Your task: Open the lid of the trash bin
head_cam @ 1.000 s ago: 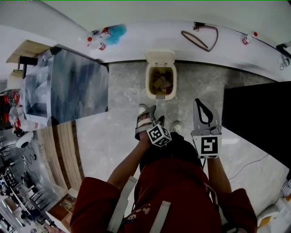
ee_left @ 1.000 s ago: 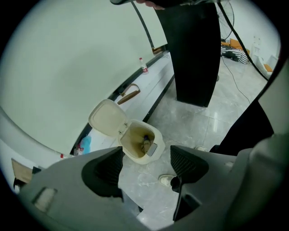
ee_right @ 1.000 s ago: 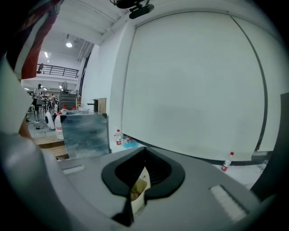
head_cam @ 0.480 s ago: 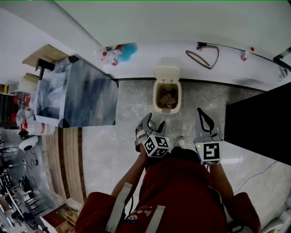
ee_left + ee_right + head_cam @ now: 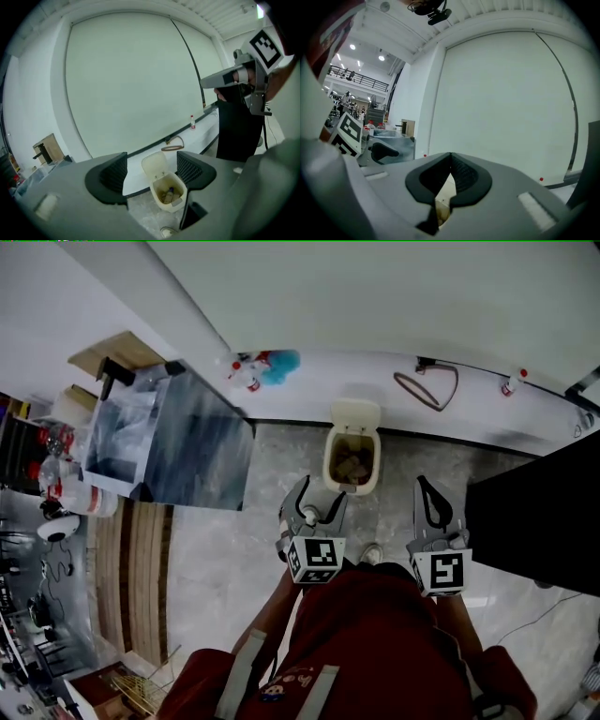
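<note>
trash bin (image 5: 353, 465): lid (image 5: 355, 414) tipped up, open | my left tongs (image 5: 317, 491): spread, holding nothing, near side of bin, not touching | my right tongs (image 5: 428, 486): pressed together, right of bin, well clear

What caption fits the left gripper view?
Open left gripper frames a cream trash bin, lid raised, rubbish inside.

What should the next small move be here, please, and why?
Probably just draw both grippers back and stop. The trash bin has its lid already raised, with rubbish showing inside. The left gripper, jaws apart, and the right gripper, jaws together, hang clear of it and hold nothing.
</note>
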A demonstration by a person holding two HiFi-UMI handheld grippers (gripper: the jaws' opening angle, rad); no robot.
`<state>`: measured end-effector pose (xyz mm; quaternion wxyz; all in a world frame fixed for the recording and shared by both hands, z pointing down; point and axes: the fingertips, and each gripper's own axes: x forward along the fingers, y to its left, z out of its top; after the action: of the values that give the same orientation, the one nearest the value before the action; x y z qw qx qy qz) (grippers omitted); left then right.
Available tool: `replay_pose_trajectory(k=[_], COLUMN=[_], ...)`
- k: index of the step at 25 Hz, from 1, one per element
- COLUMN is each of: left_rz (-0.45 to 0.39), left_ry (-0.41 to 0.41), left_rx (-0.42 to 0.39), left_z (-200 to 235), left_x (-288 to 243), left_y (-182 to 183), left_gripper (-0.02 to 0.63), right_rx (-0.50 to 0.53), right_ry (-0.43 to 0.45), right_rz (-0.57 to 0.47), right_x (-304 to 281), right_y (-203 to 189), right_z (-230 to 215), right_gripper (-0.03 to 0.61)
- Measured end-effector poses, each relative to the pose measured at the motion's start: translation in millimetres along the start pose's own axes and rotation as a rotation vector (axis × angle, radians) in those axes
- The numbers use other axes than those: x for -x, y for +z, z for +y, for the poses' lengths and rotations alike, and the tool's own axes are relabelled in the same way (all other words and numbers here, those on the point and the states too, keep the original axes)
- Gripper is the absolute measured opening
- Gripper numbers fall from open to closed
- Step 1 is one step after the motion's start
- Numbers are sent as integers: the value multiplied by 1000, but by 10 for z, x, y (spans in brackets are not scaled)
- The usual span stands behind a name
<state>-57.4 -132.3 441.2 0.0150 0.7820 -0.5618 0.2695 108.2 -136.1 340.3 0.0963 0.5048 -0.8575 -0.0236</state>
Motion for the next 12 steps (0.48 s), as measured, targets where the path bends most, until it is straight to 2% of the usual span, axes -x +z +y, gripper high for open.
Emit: replay_pose_trajectory(k=[6, 10, 12], left_rz=[-218, -379, -432], left_ry=[63, 92, 104], left_rx=[73, 218, 276], left_z=[233, 379, 422], left_x=[295, 523, 634], left_y=[659, 1100, 1236], left_gripper=[339, 339, 339], right_rx=[38, 30, 42], right_ry=[-6, -23, -29], right_rz=[-102, -170, -186], right_x=[76, 135, 157], right_y=[479, 782, 884], right_z=[-108, -180, -193], right_gripper=[0, 0, 0])
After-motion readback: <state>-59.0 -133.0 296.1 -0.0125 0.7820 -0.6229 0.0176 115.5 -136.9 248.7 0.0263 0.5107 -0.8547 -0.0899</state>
